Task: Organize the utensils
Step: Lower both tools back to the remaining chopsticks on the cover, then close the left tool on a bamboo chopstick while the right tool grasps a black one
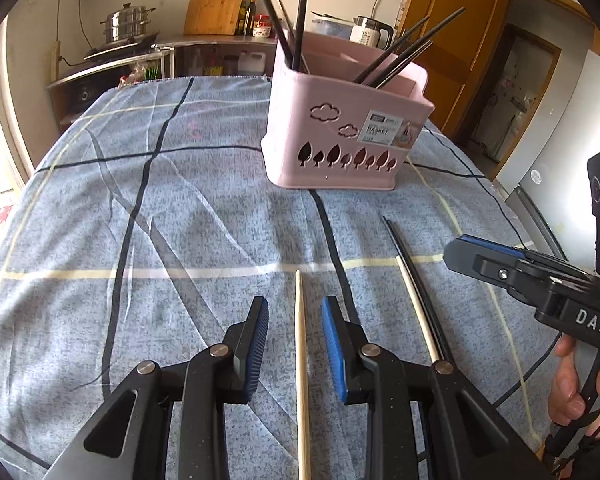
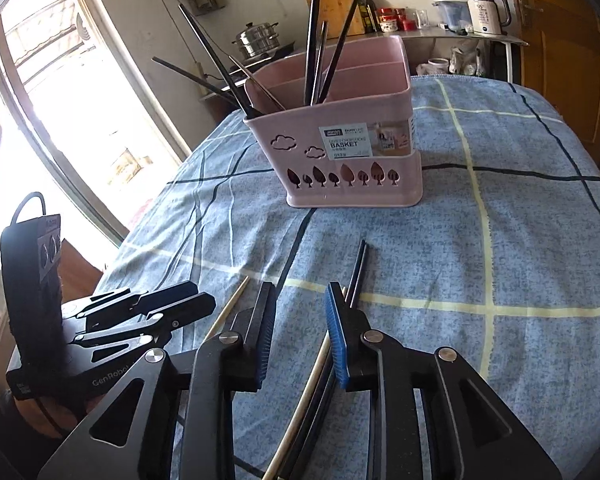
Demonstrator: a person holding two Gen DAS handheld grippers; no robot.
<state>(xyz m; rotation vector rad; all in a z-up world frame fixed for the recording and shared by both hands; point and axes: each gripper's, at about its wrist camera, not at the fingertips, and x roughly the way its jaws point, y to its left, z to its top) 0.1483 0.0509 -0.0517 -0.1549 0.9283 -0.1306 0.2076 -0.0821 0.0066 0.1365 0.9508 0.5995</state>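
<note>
A pink utensil basket [image 1: 340, 136] stands on the blue checked tablecloth and holds several black chopsticks; it also shows in the right wrist view [image 2: 348, 152]. My left gripper [image 1: 295, 320] is open, its jaws either side of a light wooden chopstick [image 1: 301, 360] lying on the cloth. My right gripper [image 2: 300, 312] is open over another wooden chopstick [image 2: 300, 408] and a pair of black chopsticks [image 2: 358, 268]. These also lie to the right in the left wrist view [image 1: 416, 280]. The right gripper [image 1: 480, 256] shows there too.
The cloth-covered table [image 1: 140, 240] extends to the far edge. Behind it a counter carries a steel pot [image 1: 128, 24], a cutting board [image 1: 216, 4], bottles and a kettle [image 2: 486, 12]. A window is at left, wooden doors at right.
</note>
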